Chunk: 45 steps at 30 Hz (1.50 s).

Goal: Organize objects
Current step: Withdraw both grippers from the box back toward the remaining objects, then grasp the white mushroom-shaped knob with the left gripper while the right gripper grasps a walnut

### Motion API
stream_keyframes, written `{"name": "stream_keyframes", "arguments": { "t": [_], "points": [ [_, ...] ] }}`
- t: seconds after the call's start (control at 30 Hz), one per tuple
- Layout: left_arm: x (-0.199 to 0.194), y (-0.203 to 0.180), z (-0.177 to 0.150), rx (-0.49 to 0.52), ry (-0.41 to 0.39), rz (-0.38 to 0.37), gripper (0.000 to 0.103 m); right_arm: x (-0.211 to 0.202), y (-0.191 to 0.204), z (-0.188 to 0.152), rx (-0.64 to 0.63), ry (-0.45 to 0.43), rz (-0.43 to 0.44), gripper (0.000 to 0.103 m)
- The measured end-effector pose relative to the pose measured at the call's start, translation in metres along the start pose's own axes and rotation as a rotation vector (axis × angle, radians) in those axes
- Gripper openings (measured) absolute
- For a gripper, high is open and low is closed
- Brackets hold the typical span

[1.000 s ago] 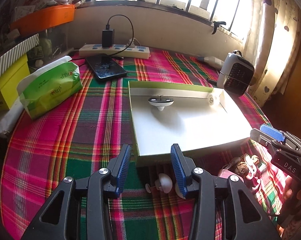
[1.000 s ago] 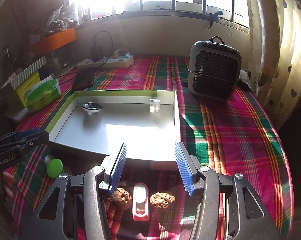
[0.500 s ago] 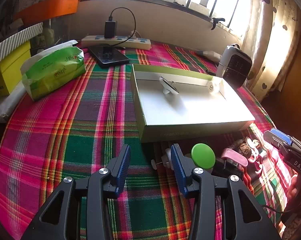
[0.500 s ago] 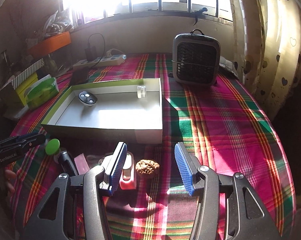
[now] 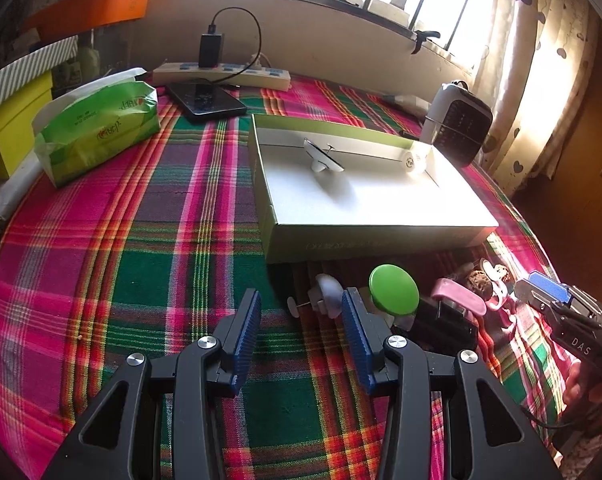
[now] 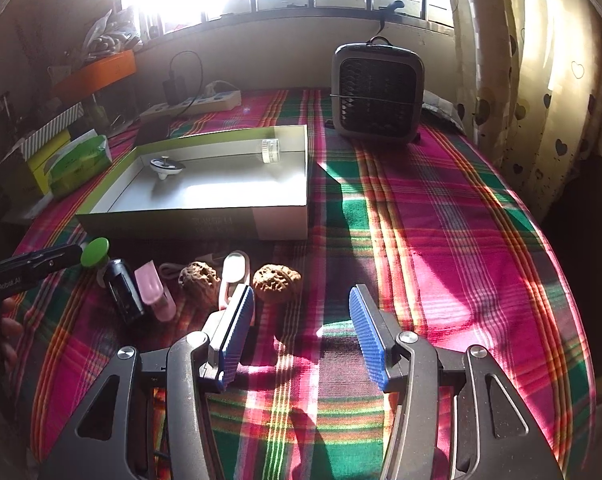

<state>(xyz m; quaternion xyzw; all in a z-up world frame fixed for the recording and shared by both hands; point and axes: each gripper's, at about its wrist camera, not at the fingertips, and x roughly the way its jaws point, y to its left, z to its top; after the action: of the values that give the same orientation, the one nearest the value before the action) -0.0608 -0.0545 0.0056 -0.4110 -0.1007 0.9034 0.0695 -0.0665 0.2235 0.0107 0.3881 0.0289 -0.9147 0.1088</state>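
Tongs both open, nothing between pads — left tongs [image 5: 297, 314] near a small white spinning top [image 5: 325, 294], right tongs [image 6: 301, 312] just beside a brown wrinkled walnut [image 6: 276, 279]. Shallow white cardboard box with green rim [image 6: 205, 224] sits behind on plaid-clothed worktop [image 6: 441, 216], holding another white top [image 6: 165, 167].

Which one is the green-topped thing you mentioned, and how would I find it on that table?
Start at the big shallow white box on the plaid cloth. Small items lie in a row along its near wall; among them is the green-topped thing, beside a black object. Its flat, round, bright green cap is the row's only green.
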Motion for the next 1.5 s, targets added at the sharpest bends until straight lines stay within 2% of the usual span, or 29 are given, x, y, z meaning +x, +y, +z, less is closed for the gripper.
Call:
{"name": "stream_keyframes", "arguments": {
  "t": [0.77,0.93,1.33,1.4,1.5],
  "points": [
    [0.007,-0.004,-0.002,0.018,0.013,0.008,0.040,0.030,0.003,0.013,-0.056,0.066,0.019,0.051],
    [0.008,-0.005,-0.002,0.021,0.015,0.016,0.040,0.039,0.001,0.015,-0.045,0.103,-0.007,0.051],
    [0.010,-0.007,0.000,0.034,0.017,0.025,0.040,0.040,-0.001,0.016,-0.046,0.104,-0.013,0.051],
    [0.010,-0.007,0.000,0.036,0.017,0.032,0.040,0.040,-0.002,0.016,-0.042,0.102,-0.014,0.049],
    [0.011,-0.007,0.001,0.035,0.016,0.034,0.040,0.040,-0.001,0.015,-0.047,0.099,-0.012,0.041]
  ]
}}
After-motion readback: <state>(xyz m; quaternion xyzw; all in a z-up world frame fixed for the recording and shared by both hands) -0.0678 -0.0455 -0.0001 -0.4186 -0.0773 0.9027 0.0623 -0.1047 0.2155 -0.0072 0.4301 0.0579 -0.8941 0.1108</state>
